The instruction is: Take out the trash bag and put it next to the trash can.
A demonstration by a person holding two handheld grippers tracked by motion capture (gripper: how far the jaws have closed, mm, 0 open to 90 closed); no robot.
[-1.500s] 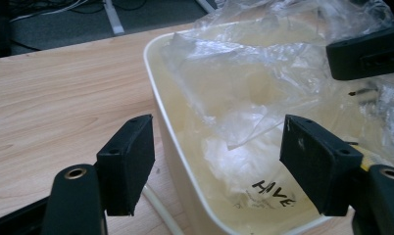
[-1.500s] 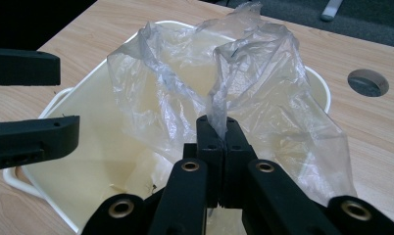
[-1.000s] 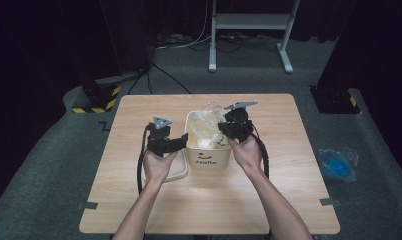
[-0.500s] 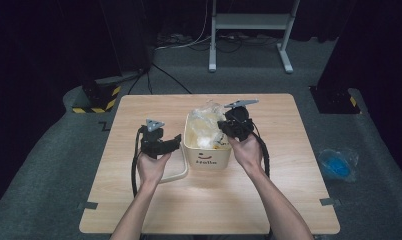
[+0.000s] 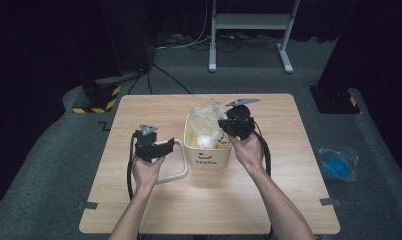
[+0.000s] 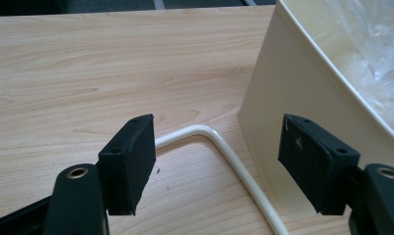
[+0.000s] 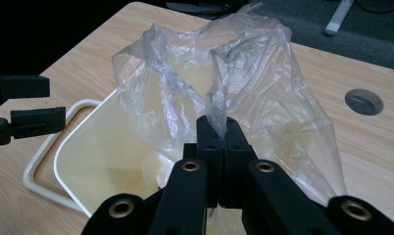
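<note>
A cream bin [image 5: 207, 155] marked "Hello" stands at the middle of the wooden table [image 5: 139, 210]. A clear plastic bag [image 5: 205, 117] sits crumpled in it and rises above its rim. My right gripper [image 5: 224, 125] is at the bin's right rim, shut on a gathered edge of the bag [image 7: 254, 73] and holding it up. My left gripper [image 5: 166, 145] hangs left of the bin, open, with nothing between its jaws. Below it the bin's cream loop handle [image 6: 224, 147] lies flat on the table beside the bin wall [image 6: 288, 88].
A round cable hole [image 7: 364, 101] is set into the table beyond the bin. On the floor, a blue bag [image 5: 339, 162] lies to the right, a yellow-and-black striped block [image 5: 96, 97] sits at the back left, and a white stand [image 5: 249, 30] is behind the table.
My left gripper has drawn left, away from the bin's side, and sunk a little toward the table. The loop handle now lies out flat on the table. My right gripper has not moved.
</note>
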